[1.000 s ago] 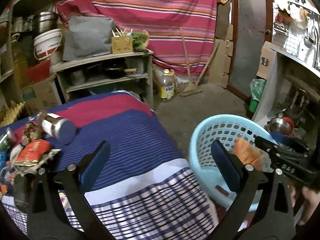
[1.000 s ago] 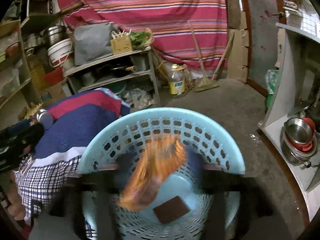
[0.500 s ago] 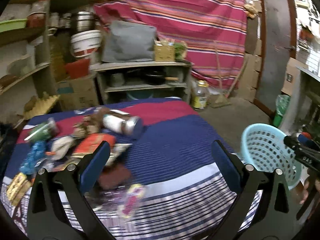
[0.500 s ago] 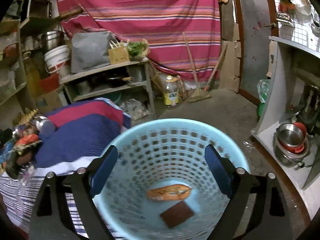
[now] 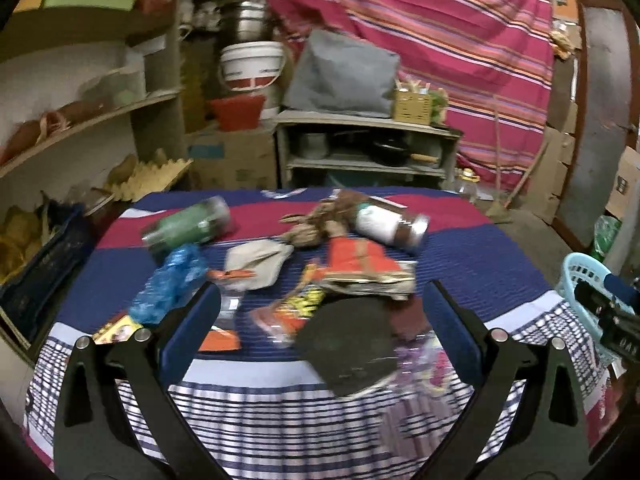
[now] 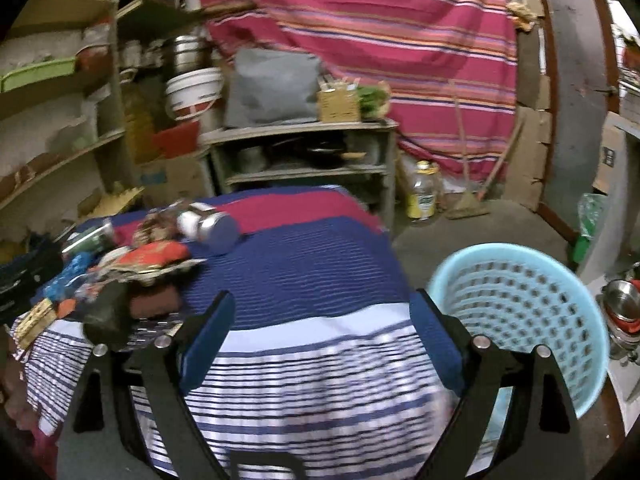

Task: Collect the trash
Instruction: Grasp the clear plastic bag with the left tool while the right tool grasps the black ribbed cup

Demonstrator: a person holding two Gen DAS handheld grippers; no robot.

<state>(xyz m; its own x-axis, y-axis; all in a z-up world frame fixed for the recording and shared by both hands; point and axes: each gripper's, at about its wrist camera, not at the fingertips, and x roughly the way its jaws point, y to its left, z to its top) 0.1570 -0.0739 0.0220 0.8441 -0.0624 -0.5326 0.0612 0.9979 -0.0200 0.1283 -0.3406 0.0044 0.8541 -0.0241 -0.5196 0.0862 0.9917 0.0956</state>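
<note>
On the tabletop (image 5: pixel 480 264), left half, the trash pile is bunched from the far edge down toward the near edge: green bottle (image 5: pixel 188 226), blue crumpled bag (image 5: pixel 170 286), beige wrapper (image 5: pixel 258 260), red packet (image 5: pixel 356 258), white-labelled jar (image 5: pixel 390 226) on its side, black flat piece (image 5: pixel 348 344) closest to the near edge. The right half of the cloth is bare. Frames are motion-blurred, so smaller wrappers I can't identify.

Left gripper (image 5: pixel 320 320) hangs over the near edge facing the pile, jaws wide apart, nothing in them. The black piece sits right between the jaws in view; I can't tell if they touch it.

Right gripper (image 6: pixel 320 332) is over the near edge on the bare side, jaws apart, empty. Basket (image 6: pixel 520 312) is off the tabletop's right edge, on the floor just beside my right jaw.

My read: we're between picks, lining up the next grab. Next move for left: drop onto the black piece or the red packet, close on an edge. Flat stuff on cloth, so I'd expect to snag fabric if I go too low. Then carry right, over the basket rim.
</note>
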